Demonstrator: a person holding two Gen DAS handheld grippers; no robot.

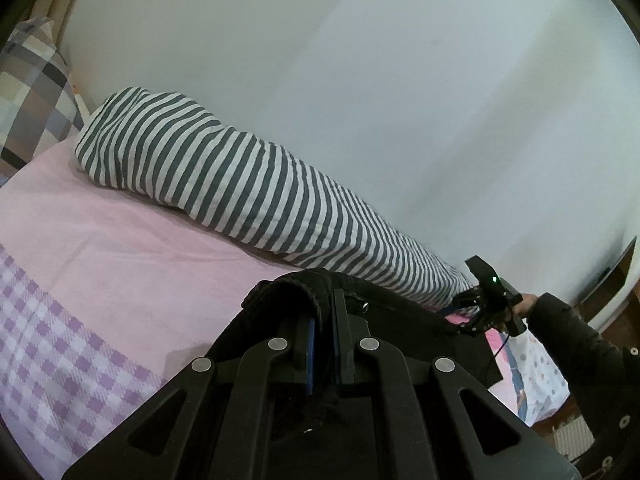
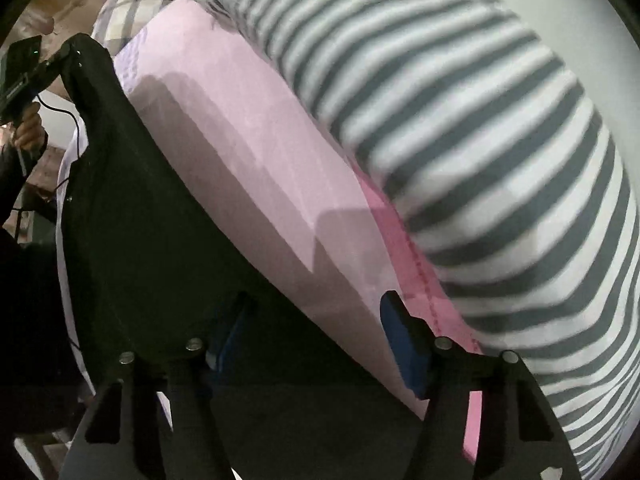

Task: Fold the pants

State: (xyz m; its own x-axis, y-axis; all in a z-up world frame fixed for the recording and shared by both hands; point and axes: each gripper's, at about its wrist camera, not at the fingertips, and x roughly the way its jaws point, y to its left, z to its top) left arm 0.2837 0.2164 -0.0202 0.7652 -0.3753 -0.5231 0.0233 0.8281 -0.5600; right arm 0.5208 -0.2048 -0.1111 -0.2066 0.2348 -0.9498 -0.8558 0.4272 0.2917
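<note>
Left claw (image 1: 324, 344) tight on black pants (image 1: 400, 320)

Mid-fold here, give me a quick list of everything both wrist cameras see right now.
pants: one, black, on the pink sheet, one end lifted
pink sheet: one, covering the bed
striped bolster: one, grey and white, along the wall
checked pillow: one, at the bed's far end
checked cover: one, purple and white, bed's near edge
left tool: shut on pants
right tool: open, over the pants' edge
</note>
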